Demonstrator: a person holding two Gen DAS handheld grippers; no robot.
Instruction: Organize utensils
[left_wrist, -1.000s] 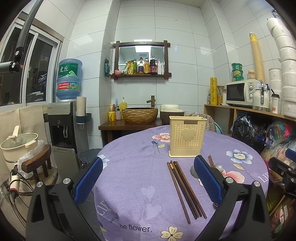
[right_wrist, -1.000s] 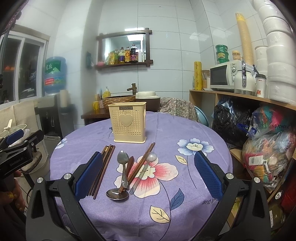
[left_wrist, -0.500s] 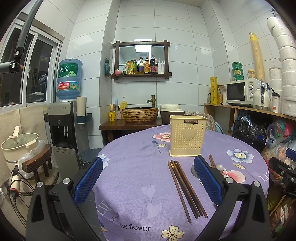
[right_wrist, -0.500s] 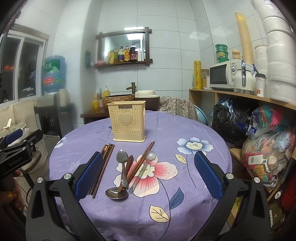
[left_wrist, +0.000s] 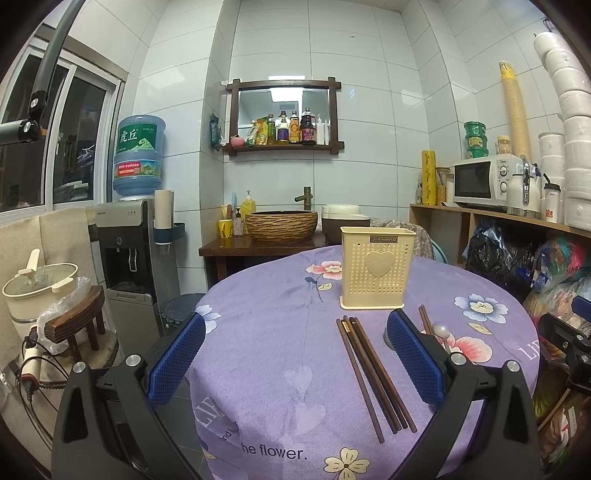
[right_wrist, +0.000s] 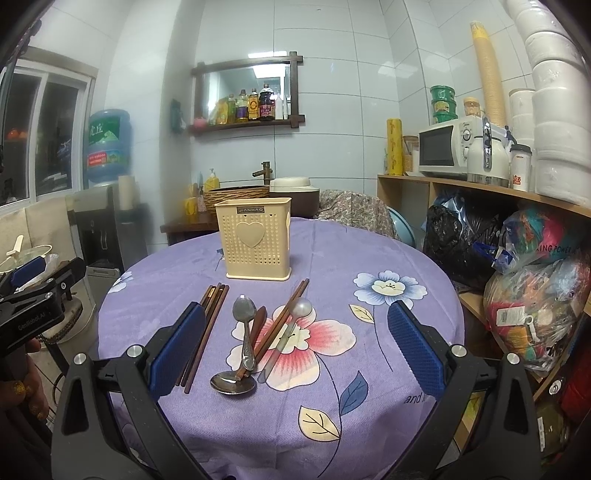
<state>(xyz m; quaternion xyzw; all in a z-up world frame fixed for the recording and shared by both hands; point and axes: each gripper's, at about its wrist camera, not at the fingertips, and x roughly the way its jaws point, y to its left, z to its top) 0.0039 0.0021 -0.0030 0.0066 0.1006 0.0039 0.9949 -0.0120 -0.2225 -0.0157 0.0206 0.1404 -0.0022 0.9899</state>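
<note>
A cream utensil holder (left_wrist: 376, 267) with a heart on its front stands upright on the round purple table (left_wrist: 280, 354); it also shows in the right wrist view (right_wrist: 255, 238). Several brown chopsticks (left_wrist: 373, 369) lie in front of it, seen too in the right wrist view (right_wrist: 205, 328). Metal spoons (right_wrist: 243, 332) and more chopsticks (right_wrist: 282, 321) lie crossed on the pink flower. My left gripper (left_wrist: 295, 358) is open and empty, short of the chopsticks. My right gripper (right_wrist: 295, 347) is open and empty above the spoons.
A water dispenser (left_wrist: 129, 243) and a stool (left_wrist: 75, 325) stand left of the table. A wooden shelf with a microwave (right_wrist: 447, 149) and bags (right_wrist: 535, 295) runs along the right. A basin (left_wrist: 280, 225) sits on a side table behind.
Both grippers have barely shifted; the views have crept slightly. Nothing was taken hold of or moved on the table.
</note>
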